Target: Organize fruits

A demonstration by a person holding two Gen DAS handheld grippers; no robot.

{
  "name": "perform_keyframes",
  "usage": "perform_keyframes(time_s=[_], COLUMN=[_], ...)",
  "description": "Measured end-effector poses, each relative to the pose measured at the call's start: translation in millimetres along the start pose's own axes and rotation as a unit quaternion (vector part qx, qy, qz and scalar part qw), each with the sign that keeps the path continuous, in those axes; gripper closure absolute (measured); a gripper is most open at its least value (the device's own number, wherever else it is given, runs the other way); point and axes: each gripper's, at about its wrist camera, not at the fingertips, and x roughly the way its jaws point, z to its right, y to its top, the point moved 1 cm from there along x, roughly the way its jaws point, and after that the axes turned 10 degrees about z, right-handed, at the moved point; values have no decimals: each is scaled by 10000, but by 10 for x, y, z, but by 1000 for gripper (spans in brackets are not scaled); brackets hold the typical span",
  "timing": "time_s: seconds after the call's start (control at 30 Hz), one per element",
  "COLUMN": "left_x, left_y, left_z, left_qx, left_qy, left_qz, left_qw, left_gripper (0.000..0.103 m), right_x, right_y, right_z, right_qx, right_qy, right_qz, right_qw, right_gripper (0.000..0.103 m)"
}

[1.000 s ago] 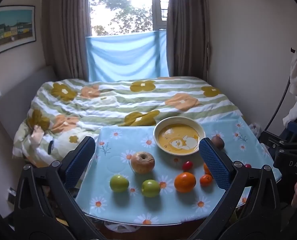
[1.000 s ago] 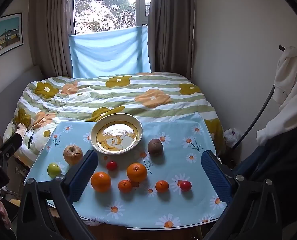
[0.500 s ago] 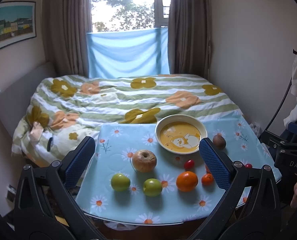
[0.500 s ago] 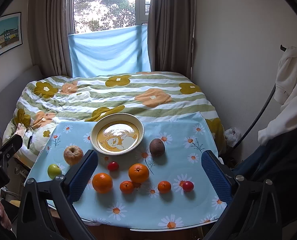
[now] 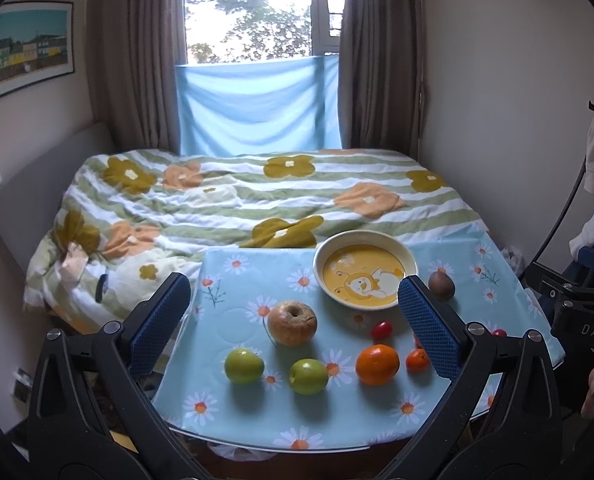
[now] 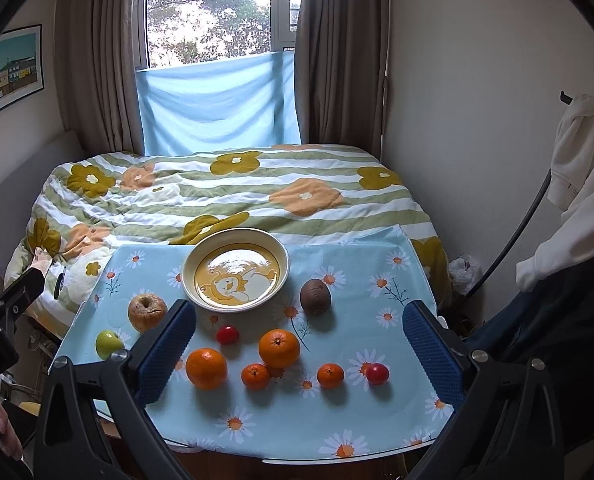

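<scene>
Fruit lies on a table with a blue daisy cloth (image 5: 257, 412). A yellow cartoon bowl (image 5: 405, 258) (image 6: 281, 254) stands empty at the back. In the left wrist view I see a tan apple (image 5: 292, 323), two green apples (image 5: 244, 365) (image 5: 308, 376), an orange (image 5: 377, 364), a cherry tomato (image 5: 381, 330) and a kiwi (image 5: 441, 285). In the right wrist view two oranges (image 6: 206, 368) (image 6: 279, 348), two mandarins (image 6: 255, 376) (image 6: 330, 375), two tomatoes (image 6: 227, 335) (image 6: 377, 373) and the kiwi (image 6: 315, 297) show. My left gripper (image 5: 293, 320) and right gripper (image 6: 297, 342) are open, empty, above the near edge.
A bed with a flowered striped quilt (image 5: 233, 200) lies behind the table. Curtains and a window are at the back. A white garment (image 6: 577, 184) hangs on the right. The wall stands close on the right.
Both grippers have drifted slightly, with the view shifting a little. No fruit has moved. Both grippers stay open.
</scene>
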Motion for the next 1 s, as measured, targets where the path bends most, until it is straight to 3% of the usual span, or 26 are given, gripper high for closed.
perform_keyframes(time_s=[1.0], left_x=[35], left_y=[20], left_z=[-76], left_qx=[-60], left_qy=[79], left_qz=[-7], left_qw=[10000], left_gripper=[0], right_x=[35], right_y=[-1], right_z=[-80], right_qx=[-33], right_qy=[61], right_qz=[-14], right_qw=[10000], right_gripper=[0])
